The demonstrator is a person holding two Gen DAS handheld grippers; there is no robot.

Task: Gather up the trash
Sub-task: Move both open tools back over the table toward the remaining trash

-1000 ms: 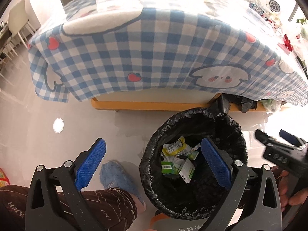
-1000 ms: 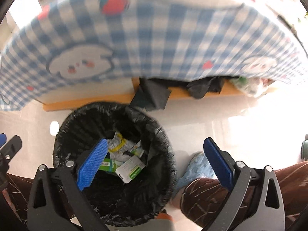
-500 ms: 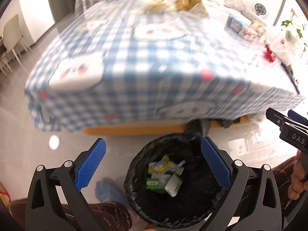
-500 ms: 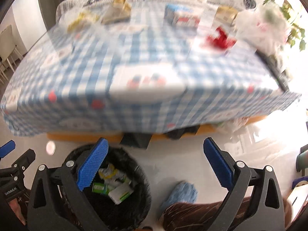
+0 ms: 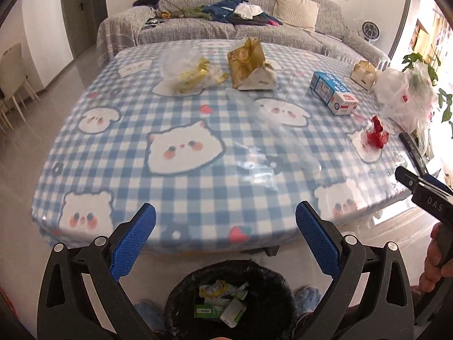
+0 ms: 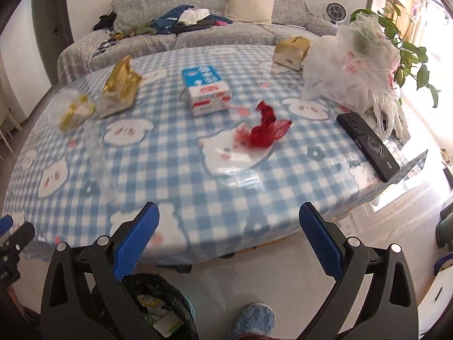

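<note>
A black-lined trash bin (image 5: 229,297) with several wrappers inside stands on the floor below the table's near edge; it also shows in the right wrist view (image 6: 158,308). My left gripper (image 5: 225,240) is open and empty above it. My right gripper (image 6: 229,240) is open and empty over the floor by the table edge. On the blue checked tablecloth (image 5: 181,192) lie a gold bag (image 5: 247,62), a clear bag with yellow wrappers (image 5: 187,73), a blue and white carton (image 5: 334,92), a red wrapper (image 6: 264,130) and clear plastic film (image 5: 266,161).
A white plastic bag (image 6: 354,68), a small beige box (image 6: 291,52) and a black remote (image 6: 368,146) sit at the table's right side. A grey sofa (image 5: 226,25) with clothes stands behind. Blue slippers (image 6: 252,323) are on the floor near the bin.
Both grippers rose from over the bin and tilted up, so the tabletop now fills the views. Both stayed open and empty.
</note>
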